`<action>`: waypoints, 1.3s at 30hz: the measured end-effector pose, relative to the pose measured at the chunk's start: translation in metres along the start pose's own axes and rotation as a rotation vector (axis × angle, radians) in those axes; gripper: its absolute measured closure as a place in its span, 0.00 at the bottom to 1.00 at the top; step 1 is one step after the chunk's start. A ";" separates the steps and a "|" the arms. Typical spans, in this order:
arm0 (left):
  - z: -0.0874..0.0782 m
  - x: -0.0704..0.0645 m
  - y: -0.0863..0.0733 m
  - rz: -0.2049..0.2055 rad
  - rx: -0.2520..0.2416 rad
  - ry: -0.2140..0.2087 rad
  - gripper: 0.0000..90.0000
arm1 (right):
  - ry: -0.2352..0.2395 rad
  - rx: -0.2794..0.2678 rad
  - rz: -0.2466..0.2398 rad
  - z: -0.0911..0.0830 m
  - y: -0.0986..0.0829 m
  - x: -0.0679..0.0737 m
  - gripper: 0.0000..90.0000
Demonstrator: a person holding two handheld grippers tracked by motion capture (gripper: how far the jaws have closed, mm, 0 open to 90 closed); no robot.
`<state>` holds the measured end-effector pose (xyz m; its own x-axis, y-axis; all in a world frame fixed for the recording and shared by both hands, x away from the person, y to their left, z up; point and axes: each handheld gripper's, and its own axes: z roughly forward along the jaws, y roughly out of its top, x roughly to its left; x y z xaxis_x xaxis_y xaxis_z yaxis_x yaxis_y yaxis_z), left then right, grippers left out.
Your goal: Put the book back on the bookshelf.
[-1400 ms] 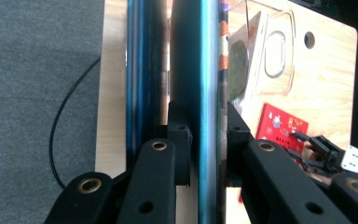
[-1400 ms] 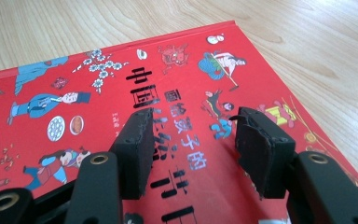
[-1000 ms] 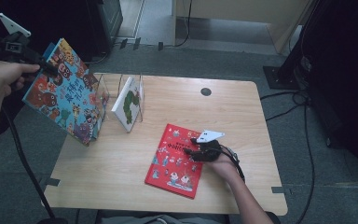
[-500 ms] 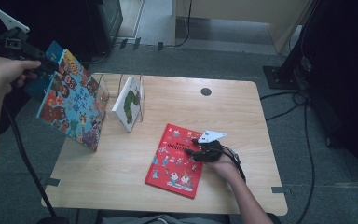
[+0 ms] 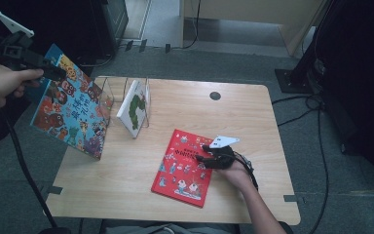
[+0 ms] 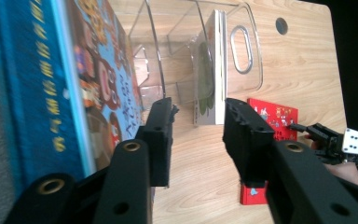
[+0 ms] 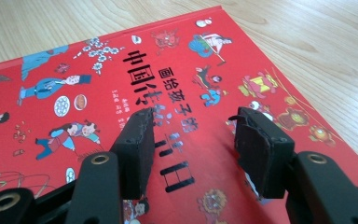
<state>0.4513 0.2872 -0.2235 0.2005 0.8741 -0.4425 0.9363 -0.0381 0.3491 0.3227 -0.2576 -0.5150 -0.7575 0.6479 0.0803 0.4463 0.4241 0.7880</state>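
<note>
Since a second ago I have swung the blue picture book [image 5: 73, 117] further upright off the desk's left edge; the red picture book [image 5: 184, 167] and my right gripper [image 5: 205, 152] have not shifted.

My left gripper [image 5: 53, 73] pinches the blue book at its top corner, the hand raised high so the cover hangs steeply, its lower corner near the desk's [image 5: 253, 122] left edge. In the left gripper view the jaws stand parted with desk showing between them and the blue cover beside the left-hand one, so how tightly they bite I cannot tell. I judge the lift is meant to turn the book on edge for the clear acrylic book rack [image 5: 126, 97] at the far-left corner, where a white book with a green caterpillar [image 5: 134, 108] already leans in a slot.

My right gripper hovers low over the red book, which lies flat near the front edge, right of centre; its jaws are well apart and hold nothing, probably steadying or waiting their turn.

The desk is pale wood with a round cable hole [image 5: 215, 95] near the far edge. Grey carpet, trailing cables and dark equipment surround it.
</note>
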 end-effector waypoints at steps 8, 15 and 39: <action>0.017 -0.012 -0.024 0.036 0.011 -0.007 0.70 | 0.002 0.020 0.007 -0.003 0.001 -0.002 0.56; 0.048 -0.027 -0.041 0.092 0.040 0.007 0.68 | -0.001 0.021 0.010 -0.003 0.002 -0.006 0.58; 0.141 -0.053 -0.087 0.171 0.114 -0.095 0.64 | -0.016 0.011 0.057 -0.013 0.000 -0.012 0.60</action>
<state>0.3995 0.1757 -0.3474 0.3799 0.8011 -0.4624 0.9119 -0.2404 0.3327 0.3260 -0.2735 -0.5079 -0.7230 0.6811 0.1155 0.4940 0.3928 0.7757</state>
